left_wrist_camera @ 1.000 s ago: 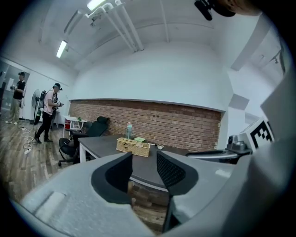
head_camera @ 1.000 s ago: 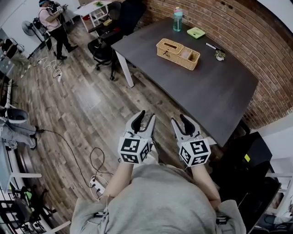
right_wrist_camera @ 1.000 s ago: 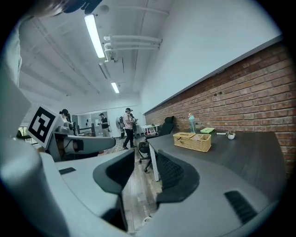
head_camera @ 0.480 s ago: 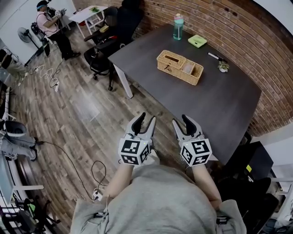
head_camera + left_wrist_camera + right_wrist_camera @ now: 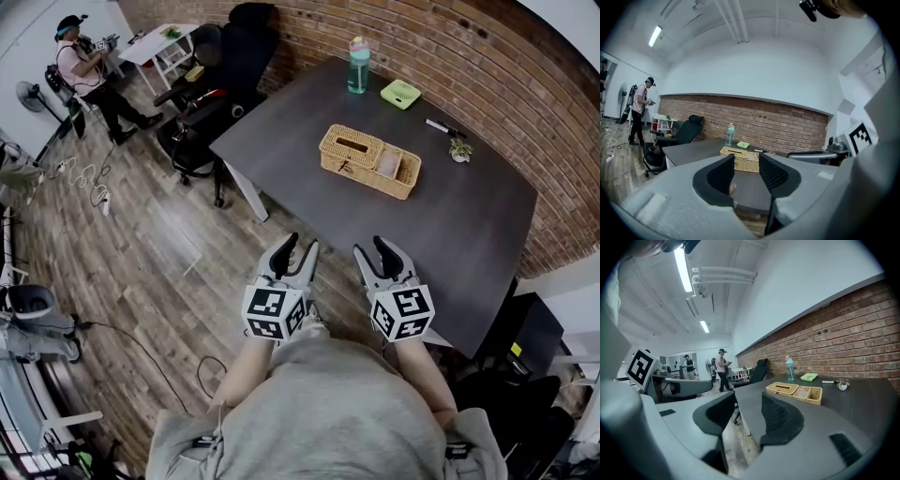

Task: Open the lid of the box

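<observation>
Gaping, empty — left gripper [image 5: 300, 242], right gripper [image 5: 372, 247]

Brick-walled workroom, seen from my rig.
I see a red brick wall [image 5: 487, 56] behind the dark counter [image 5: 281, 131], a wood-plank floor [image 5: 131, 253], black office chairs [image 5: 246, 42] at the counter's far end, a small white table [image 5: 159, 42] beyond, white upper walls [image 5: 754, 70] and ceiling strip lights [image 5: 683, 268].

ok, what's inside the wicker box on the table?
In the head view, a slotted lid covers the left part of the wicker box, hiding what lies beneath. The right part is open-topped; something pale shows inside, too small to identify.
</observation>
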